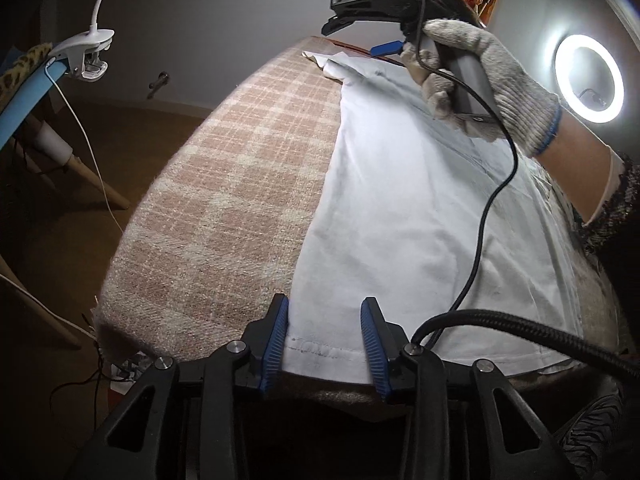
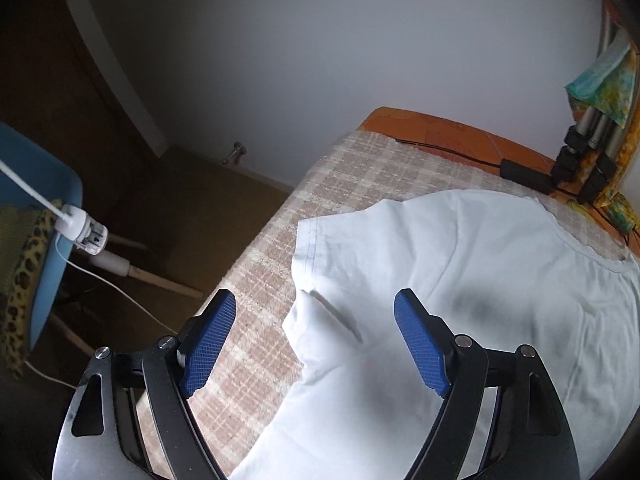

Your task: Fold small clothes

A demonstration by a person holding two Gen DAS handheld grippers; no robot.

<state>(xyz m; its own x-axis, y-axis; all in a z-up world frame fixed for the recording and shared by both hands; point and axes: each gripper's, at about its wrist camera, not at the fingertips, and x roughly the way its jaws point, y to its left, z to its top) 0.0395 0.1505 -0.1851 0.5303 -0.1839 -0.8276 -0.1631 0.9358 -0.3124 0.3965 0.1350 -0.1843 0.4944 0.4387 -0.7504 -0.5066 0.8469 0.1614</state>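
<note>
Presently, one white T-shirt (image 1: 400, 208) lies flat on one pink checked blanket (image 1: 224, 200) covering the worktop. Two grippers are counted. Left gripper (image 1: 324, 336), bottom centre of its view: fingers (image 1: 276, 340) apart, astride the shirt's stitched hem, with no clamping evident. Right gripper (image 2: 316, 344), bottom centre of its view: fingers wide apart above the sleeve (image 2: 336, 264) and side edge, not touching cloth. One gloved hand (image 1: 480, 80), upper right, carries it; its body reads "DAS". One ring light (image 1: 588, 80) glows at right.
</note>
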